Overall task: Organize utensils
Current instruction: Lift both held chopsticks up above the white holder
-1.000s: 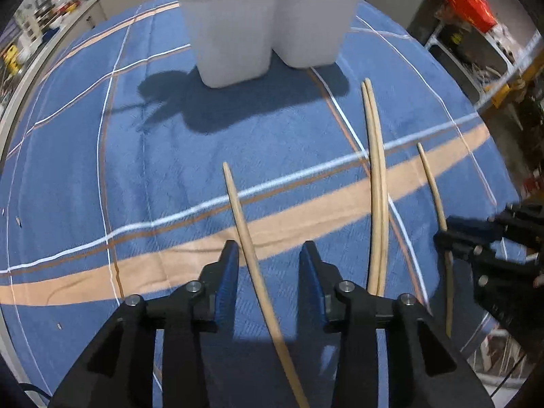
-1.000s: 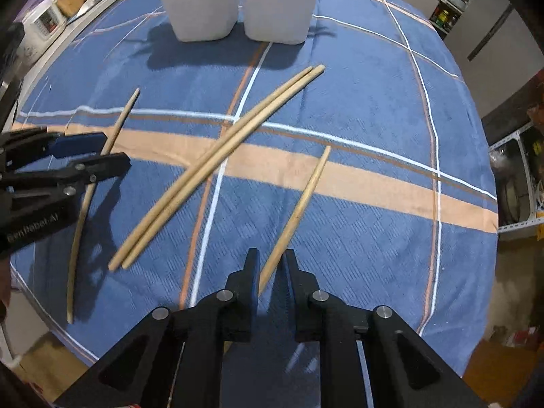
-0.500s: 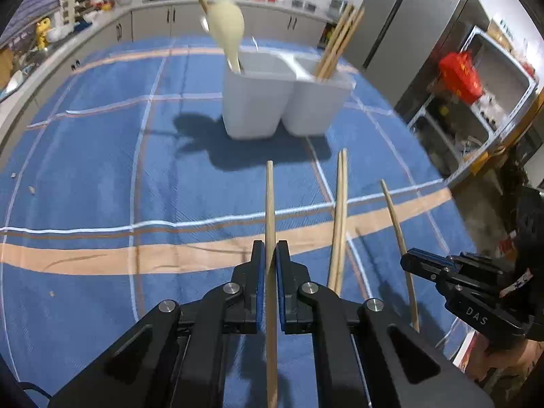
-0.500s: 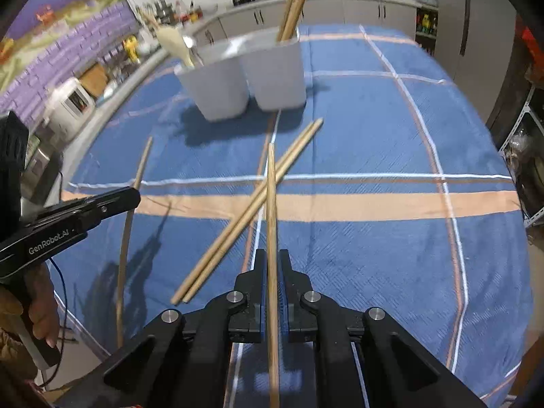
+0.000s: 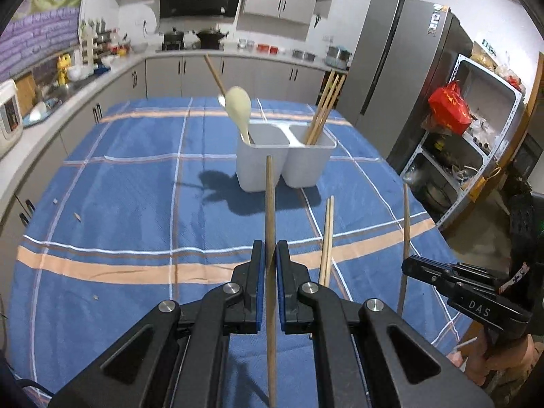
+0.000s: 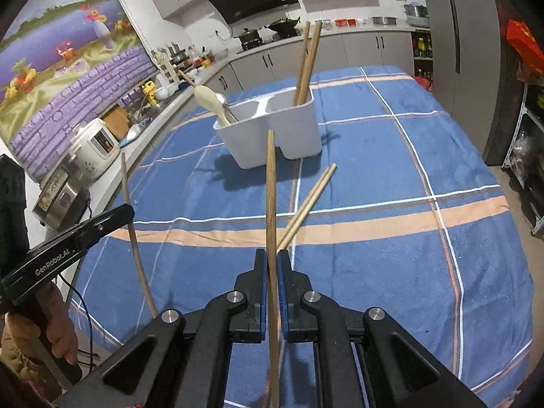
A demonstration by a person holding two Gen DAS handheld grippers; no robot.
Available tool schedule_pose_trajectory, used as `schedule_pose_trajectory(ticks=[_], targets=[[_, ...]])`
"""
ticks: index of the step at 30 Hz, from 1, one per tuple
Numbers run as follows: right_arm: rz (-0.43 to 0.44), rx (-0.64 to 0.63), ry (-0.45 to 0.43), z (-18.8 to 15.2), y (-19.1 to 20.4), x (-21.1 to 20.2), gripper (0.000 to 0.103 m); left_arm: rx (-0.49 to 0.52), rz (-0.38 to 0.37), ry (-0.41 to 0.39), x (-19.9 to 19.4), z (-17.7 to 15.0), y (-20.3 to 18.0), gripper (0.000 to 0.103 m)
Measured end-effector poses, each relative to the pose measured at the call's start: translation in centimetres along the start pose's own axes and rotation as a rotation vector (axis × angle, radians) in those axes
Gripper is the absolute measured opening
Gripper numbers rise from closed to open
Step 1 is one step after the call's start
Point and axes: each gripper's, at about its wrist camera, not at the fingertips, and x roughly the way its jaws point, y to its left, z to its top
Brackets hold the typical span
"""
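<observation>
My left gripper [image 5: 270, 253] is shut on a wooden chopstick [image 5: 269, 204] and holds it above the blue tablecloth, pointing at the white two-compartment holder [image 5: 284, 163]. My right gripper [image 6: 272, 261] is shut on another wooden chopstick [image 6: 271, 187], also lifted and pointing at the holder [image 6: 272, 129]. A pair of chopsticks [image 5: 327, 238] lies on the cloth between the grippers; it also shows in the right wrist view [image 6: 307, 204]. The holder's left compartment has a cream spoon [image 5: 239, 107]; the right has several chopsticks [image 5: 324, 108].
The table has a blue plaid cloth [image 5: 136, 187]. Kitchen counters run along the left and back, with a rice cooker [image 6: 95, 151]. A fridge [image 5: 401, 78] and a metal shelf [image 5: 476, 142] stand at the right past the table edge.
Both grippers have shut on a chopstick each and lifted them off the cloth; the views have tilted up from the table to the holder and kitchen.
</observation>
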Motion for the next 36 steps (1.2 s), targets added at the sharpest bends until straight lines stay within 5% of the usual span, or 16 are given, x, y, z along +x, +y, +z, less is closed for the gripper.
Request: schedule_pose_trajectory(ticks=[18,36], targets=[[0.019,-0.059,-0.160,1.6,3.3,-3.9,0.006,0.040,-0.020,-0.170,-6.3,1.9,-0.9,0.006],[0.010,-0.037,-0.309,11.3,2.0,-5.6,0.006,0.062,-0.008,-0.362,-5.9,13.0,-1.8,0.006]])
